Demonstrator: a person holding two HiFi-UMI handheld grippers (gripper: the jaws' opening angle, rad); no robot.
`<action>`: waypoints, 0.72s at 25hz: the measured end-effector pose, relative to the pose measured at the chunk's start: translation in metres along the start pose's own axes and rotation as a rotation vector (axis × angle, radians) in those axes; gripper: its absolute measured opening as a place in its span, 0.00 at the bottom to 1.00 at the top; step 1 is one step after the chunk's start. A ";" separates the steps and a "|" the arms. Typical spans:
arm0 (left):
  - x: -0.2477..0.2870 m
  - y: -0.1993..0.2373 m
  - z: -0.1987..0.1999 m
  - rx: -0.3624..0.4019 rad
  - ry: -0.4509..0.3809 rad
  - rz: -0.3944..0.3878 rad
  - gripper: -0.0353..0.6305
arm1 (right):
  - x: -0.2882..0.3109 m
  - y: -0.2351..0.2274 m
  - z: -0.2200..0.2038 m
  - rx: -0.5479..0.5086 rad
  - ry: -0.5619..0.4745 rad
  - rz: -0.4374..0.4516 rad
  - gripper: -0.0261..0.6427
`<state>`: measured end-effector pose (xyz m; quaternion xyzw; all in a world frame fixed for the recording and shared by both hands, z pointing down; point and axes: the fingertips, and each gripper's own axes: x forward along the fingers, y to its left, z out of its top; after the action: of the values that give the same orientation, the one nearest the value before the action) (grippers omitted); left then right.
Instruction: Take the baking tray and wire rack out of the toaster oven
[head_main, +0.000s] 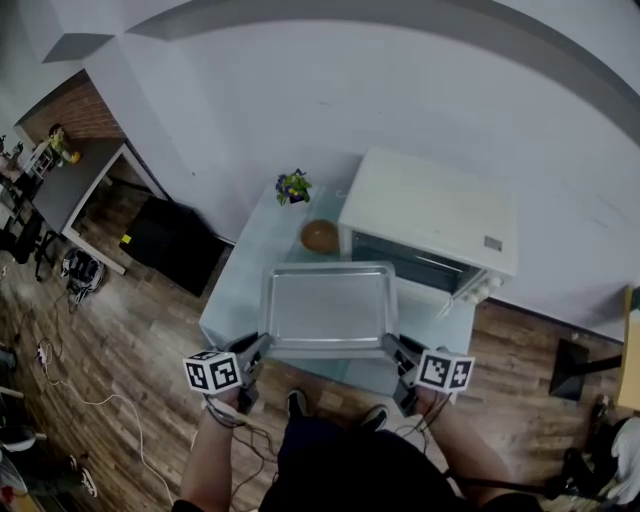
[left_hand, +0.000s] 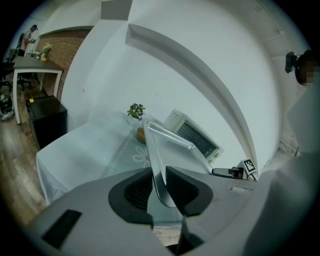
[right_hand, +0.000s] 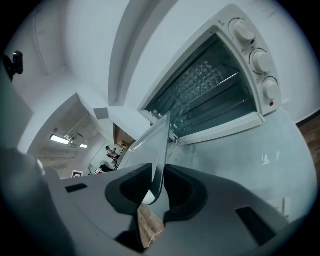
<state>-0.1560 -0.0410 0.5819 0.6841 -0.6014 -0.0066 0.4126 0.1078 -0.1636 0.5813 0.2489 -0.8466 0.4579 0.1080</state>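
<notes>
Nearest you, your left gripper (head_main: 262, 346) pinches the near left corner of the tray (head_main: 328, 306), with the rim clamped edge-on between its dark pads. Your right gripper (head_main: 392, 346) does the same at the near right corner, its jaws closed on the thin metal lip. Between them you hold the tray out of the oven (head_main: 430, 205), roughly level, over the pale table (head_main: 238, 272). From the head view you cannot tell whether its underside touches the tabletop. The tray's far edge is near the oven's door (head_main: 428, 297), which hangs open towards you at the right. Inside the oven, the rack (right_hand: 216, 86) sits across the cavity. On the table beyond the tray, left of the oven, is a brown bowl (head_main: 320, 236). Farther back, a small plant (head_main: 292, 186) stands by the wall.
</notes>
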 end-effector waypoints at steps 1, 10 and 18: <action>-0.006 0.011 0.005 0.003 -0.001 0.006 0.18 | 0.009 0.007 -0.007 -0.007 0.010 -0.003 0.16; -0.044 0.113 0.049 0.017 0.030 0.040 0.17 | 0.096 0.070 -0.048 0.010 0.030 -0.049 0.17; -0.056 0.200 0.064 0.081 0.113 0.048 0.17 | 0.167 0.099 -0.088 0.022 0.002 -0.077 0.17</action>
<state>-0.3678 -0.0174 0.6269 0.6849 -0.5931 0.0663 0.4181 -0.0899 -0.0996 0.6276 0.2823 -0.8311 0.4629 0.1236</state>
